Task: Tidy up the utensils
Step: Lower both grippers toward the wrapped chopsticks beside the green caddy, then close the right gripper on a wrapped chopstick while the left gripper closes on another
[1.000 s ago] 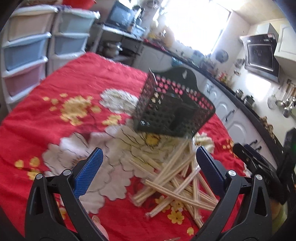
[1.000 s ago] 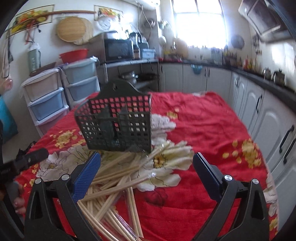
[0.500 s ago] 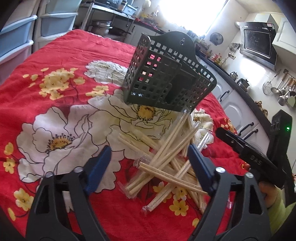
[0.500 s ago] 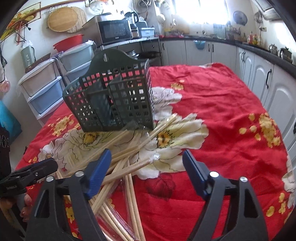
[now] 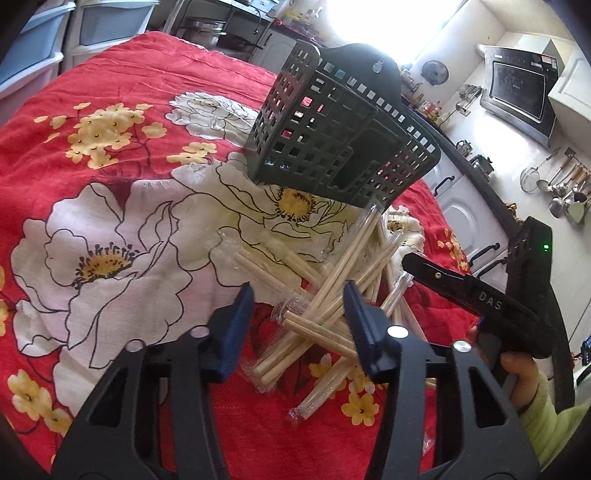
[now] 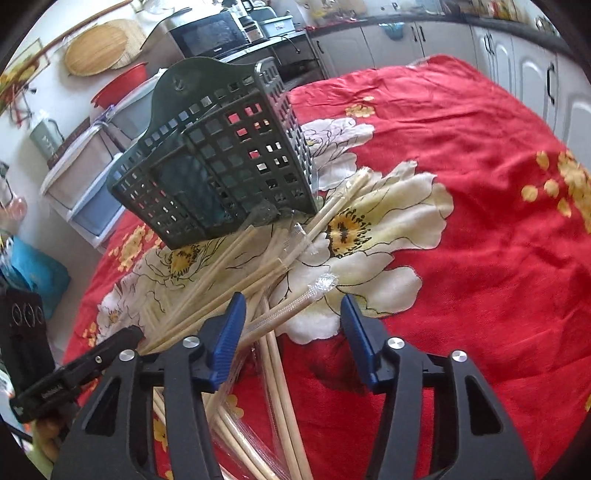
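Wooden chopsticks [image 5: 334,295] lay heaped on the red cloth [image 5: 122,70] before the basket [image 5: 340,129], both the left gripper [image 5: 297,325] and right gripper [image 6: 291,328] just narrowing, nothing pinched yet, so next came grabbing one.

— What do we list on the walls?
— We record a black oven [image 5: 519,92], hanging ladles [image 5: 561,184], a round woven tray [image 6: 103,48].
— And lower down?
— We log a microwave [image 6: 210,35], a red basin [image 6: 122,85], plastic drawer units [image 5: 40,44], white cabinets [image 6: 524,59], a red floral cloth [image 6: 480,184] over the worktop.
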`<state>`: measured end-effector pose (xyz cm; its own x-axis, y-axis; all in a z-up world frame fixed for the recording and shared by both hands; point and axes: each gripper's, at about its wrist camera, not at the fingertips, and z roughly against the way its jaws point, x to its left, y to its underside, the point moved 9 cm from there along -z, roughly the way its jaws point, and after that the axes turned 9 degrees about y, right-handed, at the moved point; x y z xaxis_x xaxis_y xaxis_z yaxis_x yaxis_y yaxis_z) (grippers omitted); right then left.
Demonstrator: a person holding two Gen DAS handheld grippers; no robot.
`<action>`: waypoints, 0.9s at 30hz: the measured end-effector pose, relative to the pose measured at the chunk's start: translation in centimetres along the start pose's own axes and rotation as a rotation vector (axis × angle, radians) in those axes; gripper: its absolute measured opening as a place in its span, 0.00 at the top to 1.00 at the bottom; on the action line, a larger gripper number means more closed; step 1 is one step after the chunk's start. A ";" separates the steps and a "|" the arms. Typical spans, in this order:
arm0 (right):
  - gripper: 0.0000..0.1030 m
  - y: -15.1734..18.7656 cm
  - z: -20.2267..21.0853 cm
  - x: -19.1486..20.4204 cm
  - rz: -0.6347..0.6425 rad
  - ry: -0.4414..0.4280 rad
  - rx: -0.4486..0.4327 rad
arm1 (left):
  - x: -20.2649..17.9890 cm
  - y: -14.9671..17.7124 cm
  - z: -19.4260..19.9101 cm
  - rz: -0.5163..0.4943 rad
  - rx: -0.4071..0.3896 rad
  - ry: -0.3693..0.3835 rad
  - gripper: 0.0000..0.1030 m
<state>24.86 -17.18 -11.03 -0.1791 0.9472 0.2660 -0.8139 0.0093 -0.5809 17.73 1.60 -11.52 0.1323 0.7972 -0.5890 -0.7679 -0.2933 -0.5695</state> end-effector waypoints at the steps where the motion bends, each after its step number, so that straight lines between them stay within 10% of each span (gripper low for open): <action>1: 0.56 -0.1 -0.1 -0.1 -0.014 -0.005 0.004 | 0.0 0.0 0.0 0.001 0.002 0.001 0.65; 11: 0.84 -0.5 0.1 -0.8 -0.103 -0.079 0.012 | -0.1 -0.1 0.5 0.012 -0.009 0.027 0.90; 27: 0.90 -3.2 6.7 2.8 -0.023 -0.202 -0.134 | -3.9 -2.7 4.2 -0.020 -0.076 0.141 0.96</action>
<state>23.30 -16.72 -3.26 -0.2789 0.8631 0.4211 -0.7411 0.0854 -0.6659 16.61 1.50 -5.30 0.2376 0.7229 -0.6489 -0.7151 -0.3220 -0.6205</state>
